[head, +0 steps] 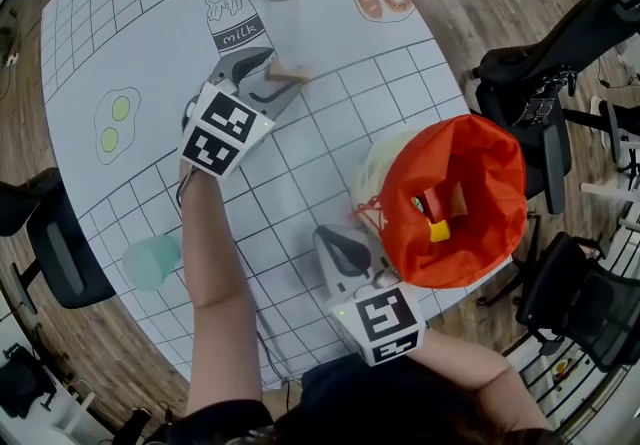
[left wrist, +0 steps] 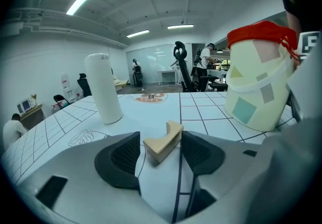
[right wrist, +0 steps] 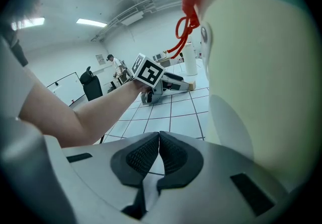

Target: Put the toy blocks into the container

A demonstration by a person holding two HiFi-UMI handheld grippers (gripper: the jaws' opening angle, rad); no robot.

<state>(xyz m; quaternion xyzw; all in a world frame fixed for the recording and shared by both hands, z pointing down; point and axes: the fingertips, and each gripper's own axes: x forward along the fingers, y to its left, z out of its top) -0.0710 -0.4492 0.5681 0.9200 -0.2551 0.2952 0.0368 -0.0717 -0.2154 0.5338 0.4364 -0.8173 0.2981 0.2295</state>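
L gripper (head: 268,75) sits low over the worktop (head: 140,43), well left of the container (head: 497,148); jaws wide open w/ the tan block (left wrist: 163,142) lying between them, pads not pressing on it; block is an arch piece, notch seemingly up; its long axis is skewed across the jaw gap, far end toward the container's side; best to square the jaws to its long flat faces, stay low and close gently so it doesn't pivot out; R gripper (right wrist: 157,155) just left of the container, jaws closed on nothing.
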